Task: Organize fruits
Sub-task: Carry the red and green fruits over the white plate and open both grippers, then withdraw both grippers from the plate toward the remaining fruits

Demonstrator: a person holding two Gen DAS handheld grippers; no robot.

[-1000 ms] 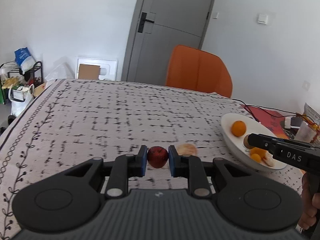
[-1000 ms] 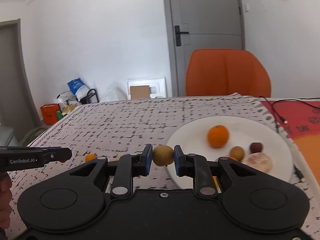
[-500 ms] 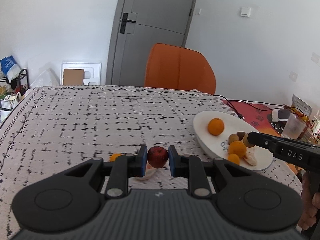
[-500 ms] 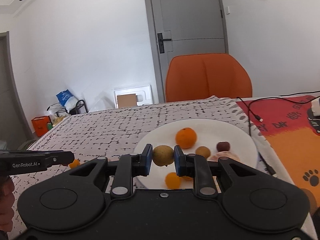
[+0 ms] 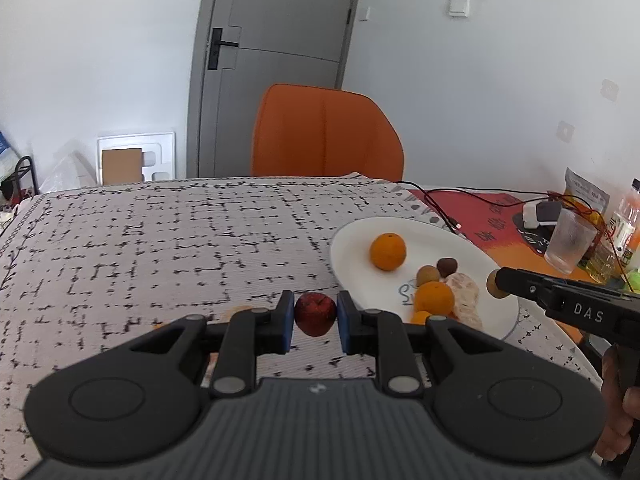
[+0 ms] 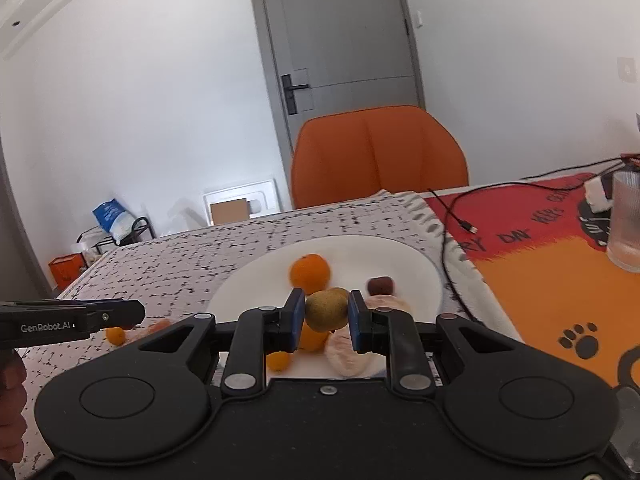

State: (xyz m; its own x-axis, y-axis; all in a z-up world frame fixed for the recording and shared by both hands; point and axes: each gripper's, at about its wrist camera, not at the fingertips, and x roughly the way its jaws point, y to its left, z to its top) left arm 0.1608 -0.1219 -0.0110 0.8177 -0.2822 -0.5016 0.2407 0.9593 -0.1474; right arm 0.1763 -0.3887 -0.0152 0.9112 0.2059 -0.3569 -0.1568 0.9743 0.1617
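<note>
While an apple (image 5: 315, 314) is being clamped by the left gripper (image 5: 314, 322), a kiwi (image 6: 327, 309) is being pinched by the right gripper (image 6: 327, 320) over the plate (image 6: 408, 264).

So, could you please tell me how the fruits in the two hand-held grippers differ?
The left hand-held gripper holds a dark red apple; the right hand-held gripper holds an olive-brown fruit. The apple is short of the white plate; the brown fruit hangs over it. Both are small, round, clamped.
</note>
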